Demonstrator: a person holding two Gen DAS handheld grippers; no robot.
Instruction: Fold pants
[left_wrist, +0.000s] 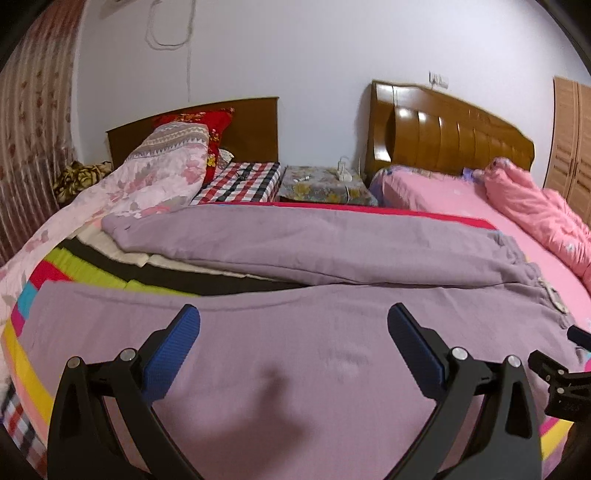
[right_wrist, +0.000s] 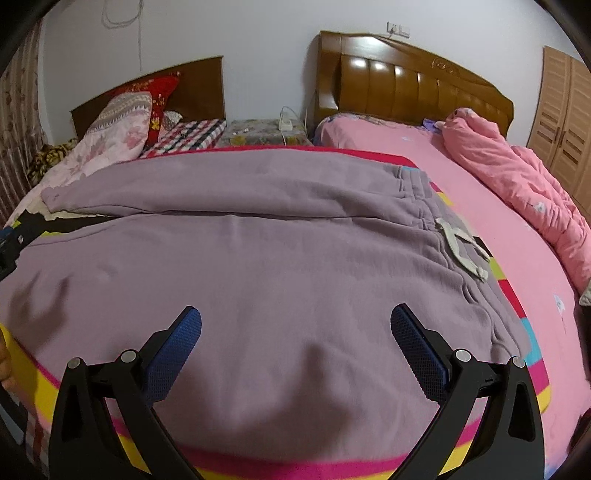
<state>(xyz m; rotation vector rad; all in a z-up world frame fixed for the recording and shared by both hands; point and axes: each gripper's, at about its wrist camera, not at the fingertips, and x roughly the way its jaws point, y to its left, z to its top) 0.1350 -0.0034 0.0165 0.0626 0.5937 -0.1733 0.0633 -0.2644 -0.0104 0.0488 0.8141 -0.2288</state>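
Lilac sweatpants (left_wrist: 295, 332) lie spread on a striped cloth on the bed, legs to the left, waistband with a white drawstring (right_wrist: 461, 247) to the right. The far leg (right_wrist: 221, 184) lies apart from the near leg. My left gripper (left_wrist: 293, 317) is open and empty, just above the near leg. My right gripper (right_wrist: 295, 319) is open and empty, above the near hip area. The right gripper's edge shows in the left wrist view (left_wrist: 565, 376); the left gripper's edge shows in the right wrist view (right_wrist: 9, 240).
A multicoloured striped cloth (right_wrist: 517, 291) lies under the pants. A pink quilt (right_wrist: 517, 177) lies at the right on the pink sheet. A floral quilt (left_wrist: 147, 181) and pillows lie at the far left. A nightstand (left_wrist: 325, 184) stands between two wooden headboards. A wardrobe (right_wrist: 561, 122) stands far right.
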